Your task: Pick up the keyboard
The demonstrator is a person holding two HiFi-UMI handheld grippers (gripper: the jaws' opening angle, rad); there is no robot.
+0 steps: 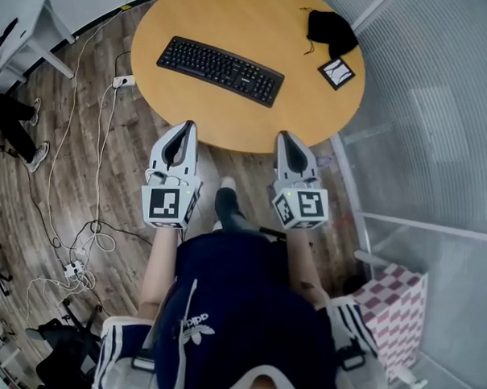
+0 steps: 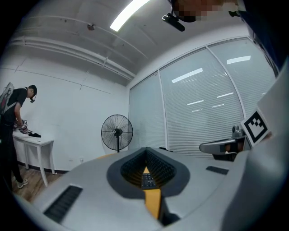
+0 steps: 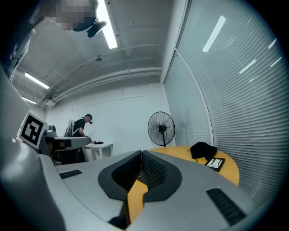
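A black keyboard (image 1: 221,70) lies slantwise on the round yellow table (image 1: 255,118), toward its left half. My left gripper (image 1: 184,128) is shut and empty, its tips at the table's near edge, below the keyboard. My right gripper (image 1: 283,138) is shut too, its tips at the near edge further right. Both point level at the table. Through the shut jaws of the left gripper (image 2: 145,155) a sliver of the keyboard (image 2: 147,180) and yellow tabletop shows. Only a strip of yellow table (image 3: 135,189) shows past the right gripper (image 3: 142,156).
A black cloth pouch (image 1: 331,31) and a small framed card (image 1: 337,73) lie at the table's right side. Cables and a power strip (image 1: 123,81) trail over the wooden floor at left. A glass wall with blinds runs along the right. A standing fan (image 3: 160,128) and a white side table with a person (image 3: 82,128) stand beyond.
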